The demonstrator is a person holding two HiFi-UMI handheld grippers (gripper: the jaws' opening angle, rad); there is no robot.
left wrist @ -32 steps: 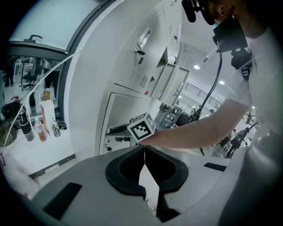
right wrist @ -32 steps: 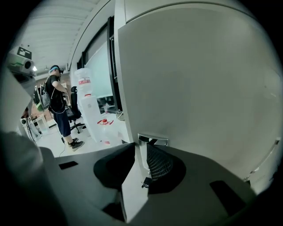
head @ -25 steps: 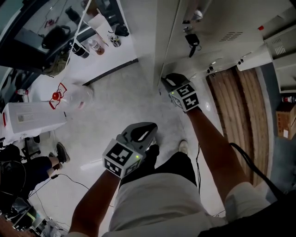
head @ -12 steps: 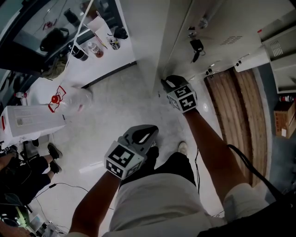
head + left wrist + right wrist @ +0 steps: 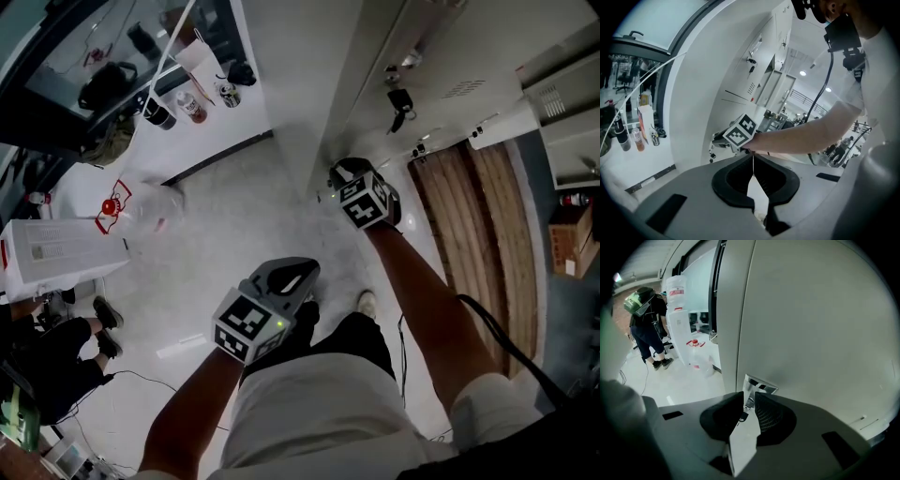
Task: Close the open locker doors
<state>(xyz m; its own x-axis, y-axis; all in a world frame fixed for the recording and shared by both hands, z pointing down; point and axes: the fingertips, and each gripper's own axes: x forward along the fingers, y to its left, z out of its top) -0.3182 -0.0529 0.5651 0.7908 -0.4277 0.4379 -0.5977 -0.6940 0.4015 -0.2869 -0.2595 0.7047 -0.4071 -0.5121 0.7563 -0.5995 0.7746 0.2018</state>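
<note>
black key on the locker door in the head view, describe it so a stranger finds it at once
Find the pale grey locker door at the head view's top right. On its left part a black key dangles. The knob just above it is bare pale metal, with nothing hanging.

left gripper (image 5: 753,158): jaws together, empty | right gripper (image 5: 720,142): seemingly at lockers (image 5: 761,70)

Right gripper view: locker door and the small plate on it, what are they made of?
Locker door: probably painted sheet metal, pale grey with a smooth satin finish. The face is flat and even, with a soft sheen and no grain. Latch plate: looks like bare bright metal, chromed or polished steel, since it mirrors its surroundings. I cannot tell which alloy.
</note>
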